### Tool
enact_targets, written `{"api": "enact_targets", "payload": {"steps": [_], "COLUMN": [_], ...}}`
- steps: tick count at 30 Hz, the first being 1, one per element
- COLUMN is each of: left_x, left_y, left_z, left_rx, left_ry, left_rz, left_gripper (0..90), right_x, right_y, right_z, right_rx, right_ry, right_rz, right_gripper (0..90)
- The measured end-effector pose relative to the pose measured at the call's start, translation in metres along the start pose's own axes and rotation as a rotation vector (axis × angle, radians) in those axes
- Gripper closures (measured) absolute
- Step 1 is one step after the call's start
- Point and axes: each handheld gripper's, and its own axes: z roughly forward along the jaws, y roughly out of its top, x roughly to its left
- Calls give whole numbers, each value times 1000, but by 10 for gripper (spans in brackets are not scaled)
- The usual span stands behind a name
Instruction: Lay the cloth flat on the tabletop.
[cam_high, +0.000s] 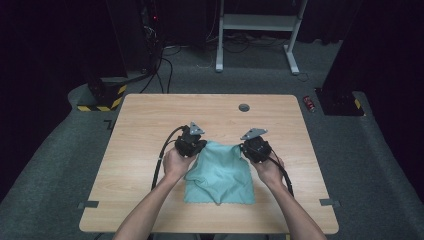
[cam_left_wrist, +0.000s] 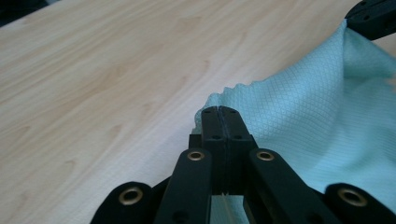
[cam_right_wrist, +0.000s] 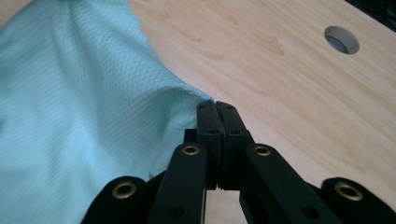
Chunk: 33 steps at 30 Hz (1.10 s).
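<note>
Left gripper (cam_left_wrist: 219, 112), right gripper (cam_right_wrist: 217, 106) each pinch far corner of mint-green waffle-weave cloth (cam_high: 220, 172); fold step likely; next: carry corners evenly toward near edge.

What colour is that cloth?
The cloth is pale mint green with a fine diamond weave, clearest in the left gripper view.

Pale green cloth (cam_right_wrist: 84, 102) showing a fine woven, matt weave; table (cam_left_wrist: 102, 79) showing smooth light wood grain; jaws appearing matt black plastic.
</note>
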Motion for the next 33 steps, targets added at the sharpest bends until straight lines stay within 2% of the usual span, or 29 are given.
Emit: {"api": "enact_targets", "payload": {"steps": [1, 4, 6, 7, 10, 11, 13, 16, 19, 20, 27, 30, 31, 33], "left_x": [1, 4, 5, 7, 12, 15, 20, 23, 25, 25, 24, 23, 22, 22], "left_y": [-1, -5, -8, -10, -16, -19, -25, -36, -44, -47, -50, -48, -48, -45], "left_z": [6, 19, 25, 24, 11, 6, 0, -1, 5, 8, 21, 27, 28, 30], "left_rx": [4, 38, 53, 49, 33, 28, 50, 93, 128, 131, 147, 161, 159, 168], "left_ry": [26, 49, 58, 44, 57, 54, 36, 42, 36, 31, 32, 28, 17, 4], "left_rz": [-4, -17, -26, -38, -30, -41, -74, -85, -119, -132, -165, -147, -150, -129], "left_gripper": [899, 894, 881, 867, 842, 827, 769, 696, 640, 633, 618, 643, 667, 717], "right_x": [-1, -2, -3, -5, -9, -10, -12, -8, -4, -3, 2, 2, 3, 3], "right_y": [2, 6, 5, 5, -2, -6, -13, -18, -22, -23, -28, -28, -29, -30], "right_z": [5, 26, 34, 36, 29, 24, 16, 16, 26, 29, 42, 45, 47, 49], "right_rx": [8, 40, 49, 52, 27, 15, -3, 5, 27, 35, 68, 81, 86, 85], "right_ry": [-4, -16, -43, -45, -42, -38, -12, 3, 14, 17, 24, 19, 15, 20], "right_rz": [6, 34, 50, 68, 107, 113, 136, 135, 134, 149, 166, 148, 150, 160], "right_gripper": [893, 885, 821, 773, 749, 742, 732, 709, 695, 695, 735, 773, 783, 814]}}
